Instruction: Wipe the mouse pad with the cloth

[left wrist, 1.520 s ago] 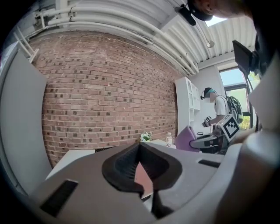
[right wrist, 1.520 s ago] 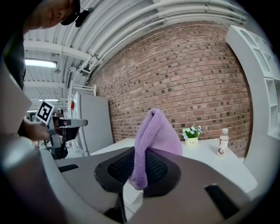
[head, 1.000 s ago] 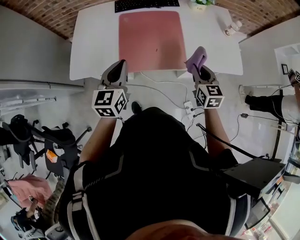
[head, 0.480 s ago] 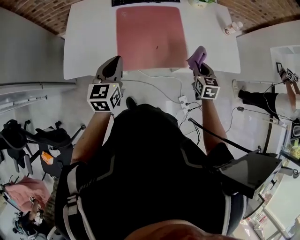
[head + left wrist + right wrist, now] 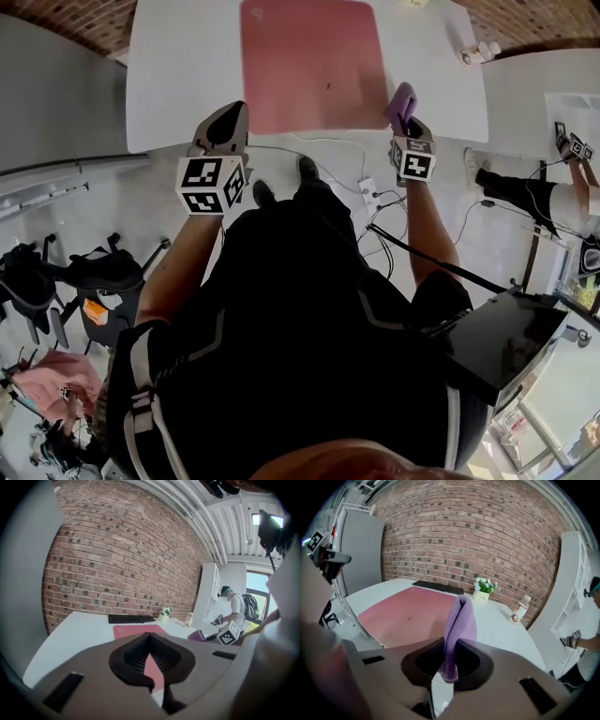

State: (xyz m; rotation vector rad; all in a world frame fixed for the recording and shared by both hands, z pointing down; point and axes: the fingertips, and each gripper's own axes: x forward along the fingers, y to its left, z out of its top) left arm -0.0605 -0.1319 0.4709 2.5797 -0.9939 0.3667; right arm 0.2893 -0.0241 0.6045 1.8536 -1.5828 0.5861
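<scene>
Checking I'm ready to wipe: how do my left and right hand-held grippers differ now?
The right hand-held gripper is shut on the purple cloth, which sticks up from its jaws; the left hand-held gripper is shut and empty. The right one is by the near right corner of the pink mouse pad, the left one off its near left corner. Both are at the near edge of the desk.

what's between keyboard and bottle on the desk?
A small potted plant stands between the keyboard and the bottle; the right gripper view shows it.
</scene>
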